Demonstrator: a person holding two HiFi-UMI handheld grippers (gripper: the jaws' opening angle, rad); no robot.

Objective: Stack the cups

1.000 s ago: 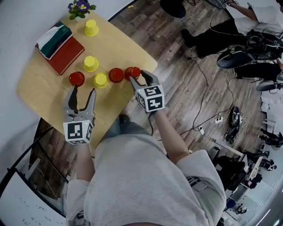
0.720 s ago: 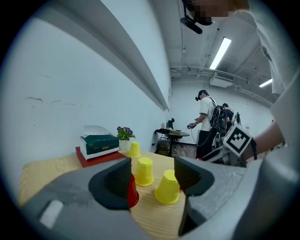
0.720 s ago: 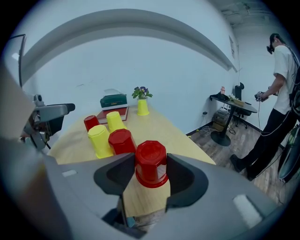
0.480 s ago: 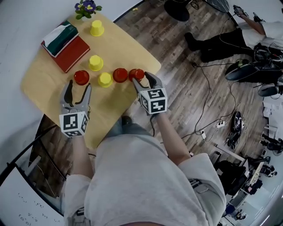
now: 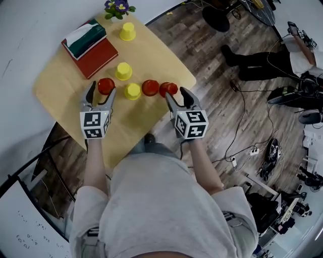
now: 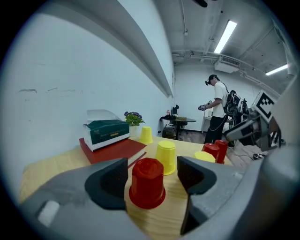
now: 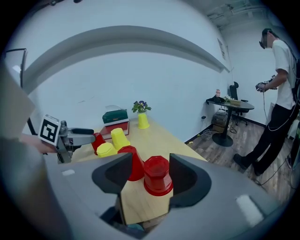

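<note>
Six upturned cups stand on the round wooden table [image 5: 60,85]. A red cup [image 5: 105,85] [image 6: 147,183] stands between the tips of my left gripper [image 5: 101,95] [image 6: 152,177]; its jaws are opening and do not touch it. Another red cup [image 5: 169,89] [image 7: 157,176] stands between the opening jaws of my right gripper [image 5: 177,97] [image 7: 151,177], untouched, near the table edge. A third red cup [image 5: 150,87] [image 7: 133,161] is right beside it. Two yellow cups [image 5: 132,91] [image 5: 123,71] sit in the middle, and one yellow cup [image 5: 127,31] at the back.
A red book [image 5: 96,53] with a green and white tissue box [image 5: 84,37] on it lies at the back left, and a flower pot [image 5: 117,6] beyond. The table edge drops off by my right gripper. Two people and cables [image 5: 237,126] are on the wooden floor at the right.
Both grippers have moved forward to the row of cups. The left one now brackets the left red cup, the right one the right red cup. Both pairs of jaws have spread wider.
</note>
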